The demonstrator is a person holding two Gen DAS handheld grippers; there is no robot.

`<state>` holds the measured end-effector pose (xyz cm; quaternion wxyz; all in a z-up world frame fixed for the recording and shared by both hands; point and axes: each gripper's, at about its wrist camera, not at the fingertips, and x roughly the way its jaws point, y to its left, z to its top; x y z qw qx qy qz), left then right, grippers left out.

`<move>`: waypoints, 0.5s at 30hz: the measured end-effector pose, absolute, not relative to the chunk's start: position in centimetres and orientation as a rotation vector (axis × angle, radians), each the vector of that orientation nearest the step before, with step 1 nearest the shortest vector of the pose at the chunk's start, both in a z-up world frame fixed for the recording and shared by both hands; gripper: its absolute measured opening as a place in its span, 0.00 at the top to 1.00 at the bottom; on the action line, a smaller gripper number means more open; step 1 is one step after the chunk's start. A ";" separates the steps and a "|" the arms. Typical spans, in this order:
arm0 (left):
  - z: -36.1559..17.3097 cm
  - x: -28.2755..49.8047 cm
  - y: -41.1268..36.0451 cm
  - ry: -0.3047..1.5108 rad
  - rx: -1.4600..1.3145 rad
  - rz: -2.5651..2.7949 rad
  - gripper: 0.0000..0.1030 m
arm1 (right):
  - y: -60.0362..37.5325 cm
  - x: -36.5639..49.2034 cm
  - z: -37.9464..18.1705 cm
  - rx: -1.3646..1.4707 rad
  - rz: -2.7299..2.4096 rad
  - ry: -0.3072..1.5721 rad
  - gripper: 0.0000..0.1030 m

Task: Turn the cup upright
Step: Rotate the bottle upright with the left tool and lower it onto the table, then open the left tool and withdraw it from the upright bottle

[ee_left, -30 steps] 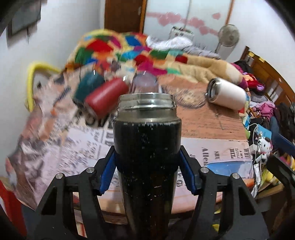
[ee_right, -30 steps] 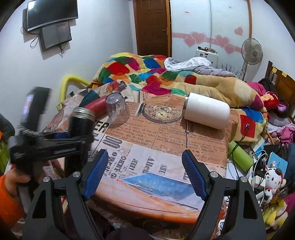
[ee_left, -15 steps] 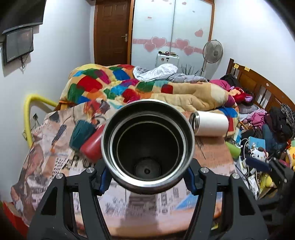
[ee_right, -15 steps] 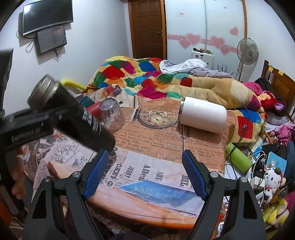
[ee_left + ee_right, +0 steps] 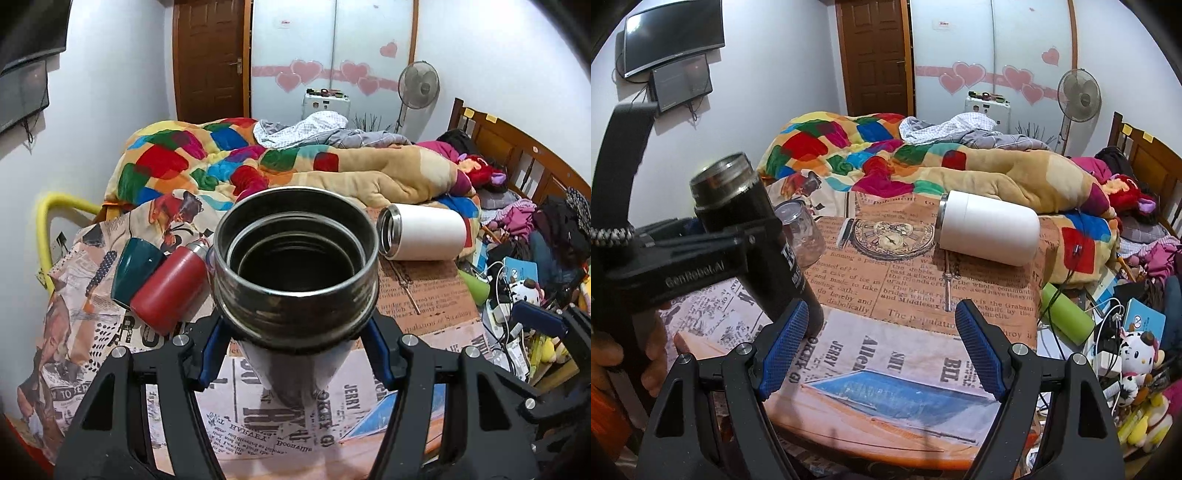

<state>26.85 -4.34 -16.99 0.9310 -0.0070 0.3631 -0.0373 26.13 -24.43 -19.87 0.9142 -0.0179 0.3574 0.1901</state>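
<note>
My left gripper [image 5: 295,354] is shut on a black steel-rimmed flask [image 5: 295,266]. The flask is tilted, its open mouth up and toward the camera, its base low over the newspaper-print tablecloth [image 5: 277,424]. In the right wrist view the same flask [image 5: 757,236] leans with its mouth to the upper left, base at or just above the cloth. My right gripper [image 5: 882,350] is open and empty above the table's front part.
A white flask [image 5: 990,232] lies on its side at the back right. A red flask [image 5: 166,288] and a teal cup [image 5: 133,269] lie on their sides at the left. A clear glass [image 5: 801,236] stands behind the black flask. A bed with blankets [image 5: 923,162] lies beyond.
My left gripper has swung the black flask from pointing its mouth at the camera toward standing, and has lowered its base to the tablecloth. My right gripper has hardly moved.
</note>
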 end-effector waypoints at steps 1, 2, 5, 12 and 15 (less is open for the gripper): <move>-17.0 26.8 -4.4 0.743 -0.010 -0.077 0.38 | -24.5 26.1 -19.9 -0.038 0.388 0.733 0.23; -17.0 26.9 -4.5 0.744 -0.004 -0.077 0.38 | -24.5 26.0 -19.8 -0.037 0.387 0.731 0.23; -16.8 26.8 -4.7 0.756 0.002 -0.084 0.38 | -24.7 25.6 -19.4 -0.027 0.389 0.719 0.23; -13.0 23.0 -4.3 0.700 0.007 -0.101 0.38 | -25.5 22.9 -15.8 -0.001 0.387 0.625 0.23; -10.0 19.7 -3.5 0.629 -0.005 -0.106 0.38 | -26.1 20.9 -13.1 0.027 0.390 0.549 0.23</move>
